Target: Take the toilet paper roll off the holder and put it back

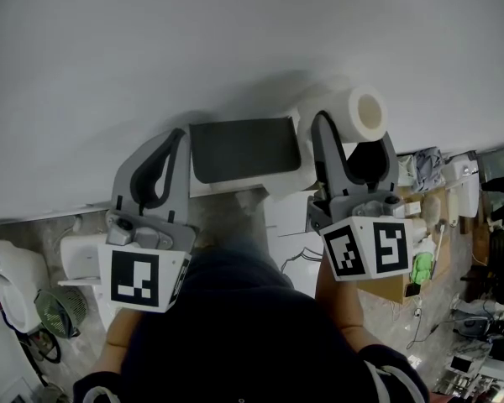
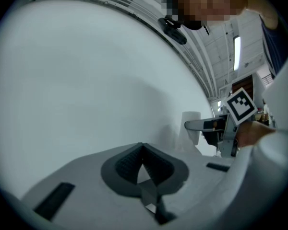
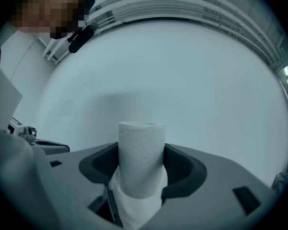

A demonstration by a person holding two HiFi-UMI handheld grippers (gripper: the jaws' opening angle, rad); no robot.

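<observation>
My right gripper [image 1: 354,145] is shut on the white toilet paper roll [image 1: 355,112], held just right of the holder [image 1: 244,149], a dark grey flat plate on the white wall. In the right gripper view the roll [image 3: 141,155] stands upright between the jaws, a loose sheet hanging below it, and the holder's edge [image 3: 49,146] shows at the left. My left gripper [image 1: 177,139] is shut on nothing, left of the holder near the wall. The left gripper view shows its tips [image 2: 144,169] meeting, with the roll [image 2: 192,127] and holder [image 2: 201,124] beyond.
The white wall [image 1: 193,49] fills the top of the head view. Below on the floor stand a white fixture [image 1: 82,257], a green fan [image 1: 55,311], a cardboard box [image 1: 395,285] and assorted clutter [image 1: 479,309] at the right.
</observation>
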